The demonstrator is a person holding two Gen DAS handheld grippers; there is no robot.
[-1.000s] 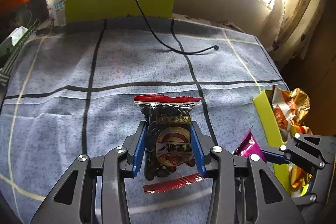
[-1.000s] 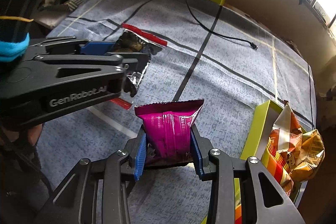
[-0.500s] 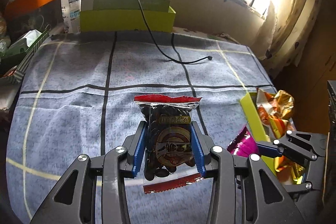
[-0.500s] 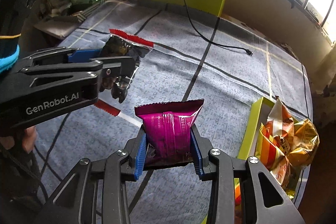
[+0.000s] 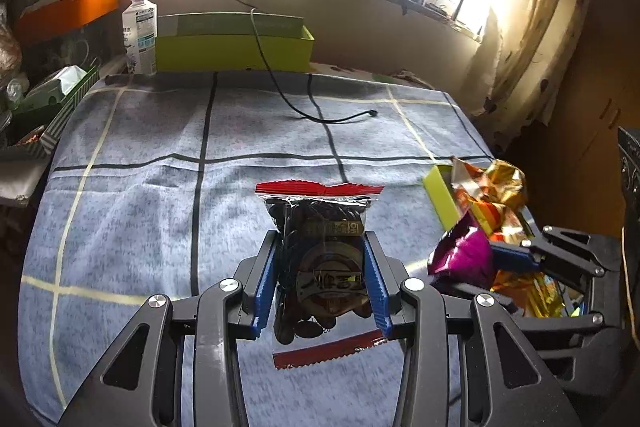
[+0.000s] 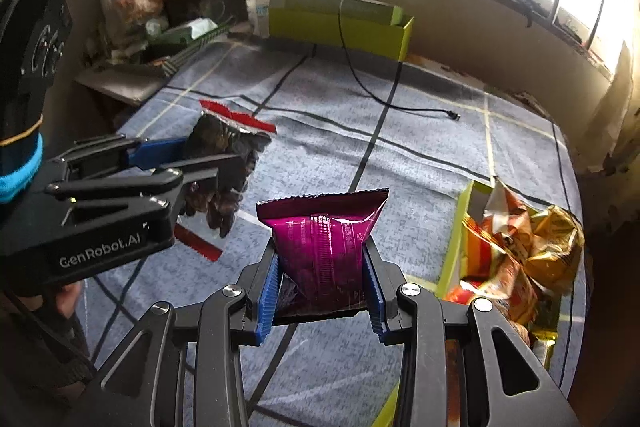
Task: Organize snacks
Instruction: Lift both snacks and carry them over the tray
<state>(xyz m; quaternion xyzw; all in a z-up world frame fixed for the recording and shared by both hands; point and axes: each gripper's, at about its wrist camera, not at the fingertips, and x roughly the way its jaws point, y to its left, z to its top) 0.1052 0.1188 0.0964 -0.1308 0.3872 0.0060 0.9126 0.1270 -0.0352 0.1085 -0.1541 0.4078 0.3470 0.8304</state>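
My left gripper (image 5: 320, 279) is shut on a clear snack bag with red sealed ends (image 5: 322, 259) and holds it above the blue cloth. It also shows in the right wrist view (image 6: 224, 167). My right gripper (image 6: 320, 291) is shut on a magenta snack packet (image 6: 324, 239), held in the air left of the yellow-green box of snacks (image 6: 456, 239). The packet shows in the left wrist view (image 5: 464, 255) beside that box (image 5: 440, 203), which holds several orange and gold packets (image 5: 492, 195).
A second yellow-green box (image 5: 232, 51) and a white bottle (image 5: 140, 31) stand at the cloth's far edge. A black cable (image 5: 304, 107) lies across the far middle. Cluttered trays (image 5: 44, 107) line the left side. A curtain (image 5: 532, 27) hangs at the right.
Both grippers have risen higher above the cloth with their packets still held. The right gripper with the magenta packet has come closer to the snack box.
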